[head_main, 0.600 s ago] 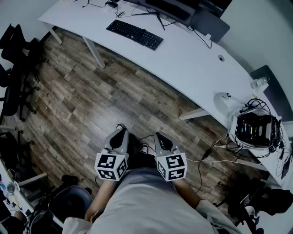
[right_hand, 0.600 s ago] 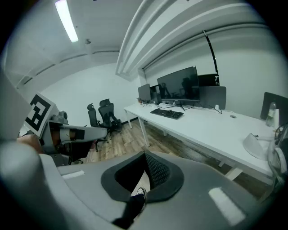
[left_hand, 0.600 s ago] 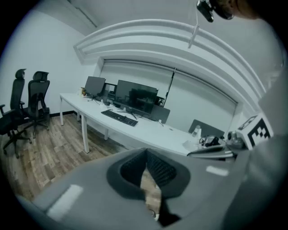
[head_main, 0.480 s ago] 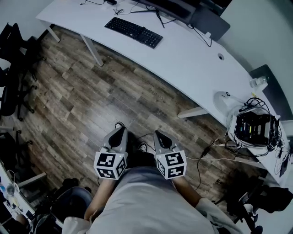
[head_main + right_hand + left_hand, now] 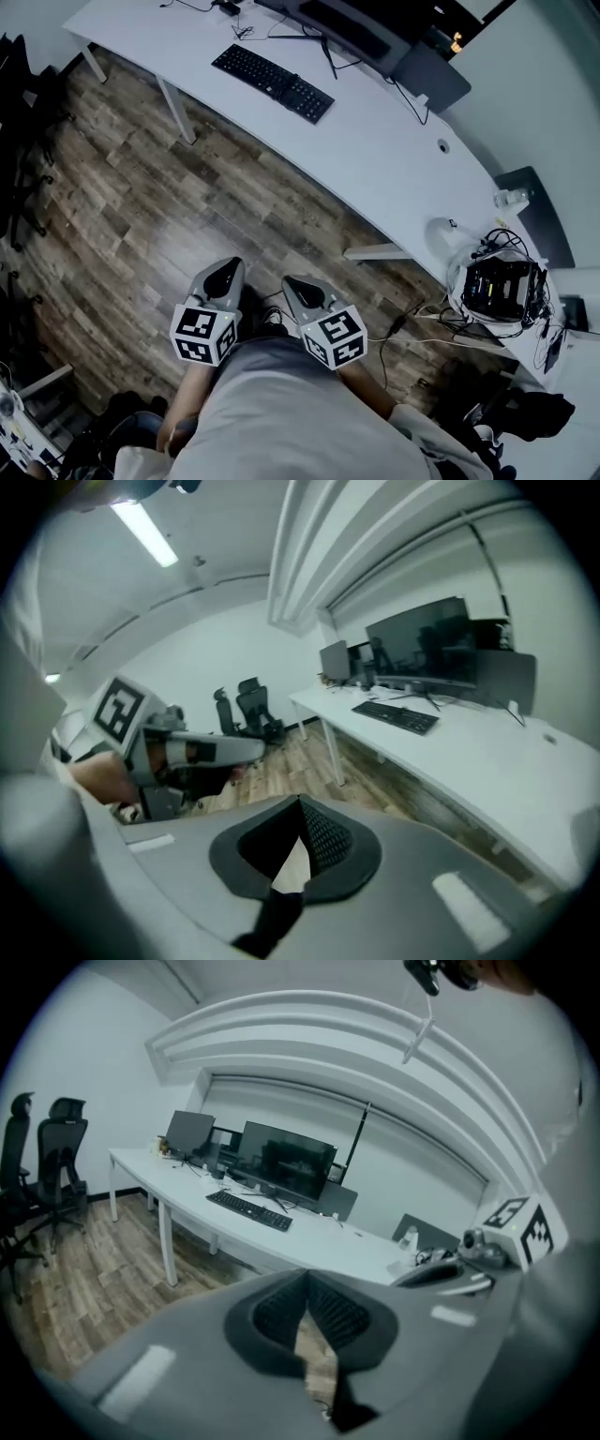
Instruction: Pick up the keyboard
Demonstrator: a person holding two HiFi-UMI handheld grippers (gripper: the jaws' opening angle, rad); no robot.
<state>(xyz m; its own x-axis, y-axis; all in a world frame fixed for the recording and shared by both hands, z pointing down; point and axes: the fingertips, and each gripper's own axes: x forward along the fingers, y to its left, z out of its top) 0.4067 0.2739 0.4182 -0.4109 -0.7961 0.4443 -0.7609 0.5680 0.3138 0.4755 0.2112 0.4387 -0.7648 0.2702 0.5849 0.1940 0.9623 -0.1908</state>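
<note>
The black keyboard (image 5: 272, 71) lies on the white curved desk (image 5: 375, 141), in front of a dark monitor (image 5: 347, 23). It also shows far off in the left gripper view (image 5: 249, 1209) and in the right gripper view (image 5: 396, 716). My left gripper (image 5: 225, 272) and right gripper (image 5: 302, 286) are held side by side close to the person's body, over the wooden floor and well short of the desk. Both point toward the desk. Each has its jaws closed together with nothing between them, as the left gripper (image 5: 307, 1283) and right gripper (image 5: 300, 808) views show.
A white desk leg (image 5: 173, 108) stands between me and the keyboard. Black office chairs (image 5: 19, 159) line the left side. A box full of cables (image 5: 495, 286) sits on the desk's right end. Loose cables (image 5: 403, 323) trail across the floor at the right.
The head view has shifted slightly, so both grippers sit a little further left in the picture. They stay shut and side by side. The keyboard has not moved.
</note>
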